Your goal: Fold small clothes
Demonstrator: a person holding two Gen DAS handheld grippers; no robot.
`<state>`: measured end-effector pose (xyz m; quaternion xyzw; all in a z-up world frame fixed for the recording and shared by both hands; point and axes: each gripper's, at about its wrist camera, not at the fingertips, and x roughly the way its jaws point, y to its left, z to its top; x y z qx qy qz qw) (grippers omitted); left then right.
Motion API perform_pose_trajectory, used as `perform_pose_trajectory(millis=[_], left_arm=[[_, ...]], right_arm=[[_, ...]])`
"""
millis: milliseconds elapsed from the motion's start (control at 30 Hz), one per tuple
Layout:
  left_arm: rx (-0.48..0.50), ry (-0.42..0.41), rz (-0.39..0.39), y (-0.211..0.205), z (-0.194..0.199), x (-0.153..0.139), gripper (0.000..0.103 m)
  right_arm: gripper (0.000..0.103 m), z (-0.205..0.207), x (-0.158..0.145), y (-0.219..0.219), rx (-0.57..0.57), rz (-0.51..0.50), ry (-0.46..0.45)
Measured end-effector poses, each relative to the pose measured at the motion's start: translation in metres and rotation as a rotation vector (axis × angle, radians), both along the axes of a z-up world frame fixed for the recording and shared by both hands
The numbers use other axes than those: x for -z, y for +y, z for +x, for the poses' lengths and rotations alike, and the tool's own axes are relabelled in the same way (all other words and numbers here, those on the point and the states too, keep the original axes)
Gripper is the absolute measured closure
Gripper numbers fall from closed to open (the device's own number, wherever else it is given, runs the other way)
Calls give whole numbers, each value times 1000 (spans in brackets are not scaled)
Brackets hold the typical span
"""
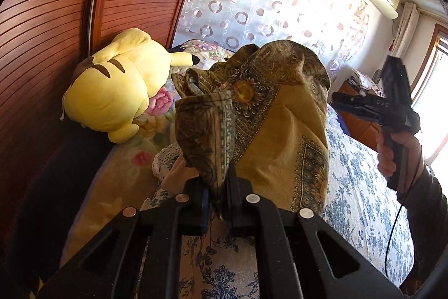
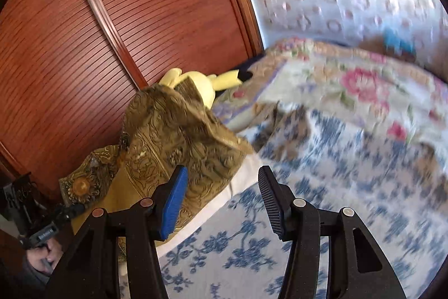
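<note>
Left wrist: cloth pinched and lifted, right jaws free

Left wrist view, centre: your left gripper (image 1: 217, 198) is clamped on a bunched fold of the mustard patterned garment (image 1: 268, 114), which is raised off the blue-flowered bedspread (image 1: 358, 187). Cloth reads thin, light, limp; it drapes and crumples, so it will likely sag wherever unsupported. Take a hem corner or a printed border edge, not the bunched middle. Your right hand (image 1: 392, 156) holds its tool at the right edge, raised, well apart from the cloth. Right wrist view: right gripper (image 2: 222, 203) spread wide, empty, garment at lower left just beside its blue pad. Yellow plush toy (image 1: 112, 91) lies upper left.
</note>
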<state>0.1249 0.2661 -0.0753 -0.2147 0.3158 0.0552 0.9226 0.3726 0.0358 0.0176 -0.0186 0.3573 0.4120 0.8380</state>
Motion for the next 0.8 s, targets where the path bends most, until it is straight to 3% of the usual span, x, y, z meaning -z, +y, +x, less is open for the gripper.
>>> perform_pose_trajectory(millis=[233,300,333,367,467,533,633,700,767,800], left_arm=[[2,5,13,-3,-1,-1,94],[10,-1,20,-5,-2,-1,94],[13,-5,21,-6,-3,-1,95],[19,-15,20,-8,-4,-2,95],[37,-68,15,-14,-8,-12,95],[39,-93,16,-17,-8,-19,95],[29,-78,12,-18,0,-20,95],[30,-38,21,-19,7,-14,93],[34,-18,59,-25,8,-12,89],[37,-16,88,-28,6,-13,85]], right_arm=[[49,60,6,30,30,104,112],[71,70,3,32,23,159,116],[88,73,1,36,8,163,111],[92,70,2,36,7,151,84],[94,58,-12,41,-8,148,-28],[94,51,-22,40,-19,163,-63],[93,54,-14,38,27,120,-68],[89,61,-2,42,64,23,-86],[72,67,14,46,102,-64,-110],[68,70,20,43,130,-89,-125]])
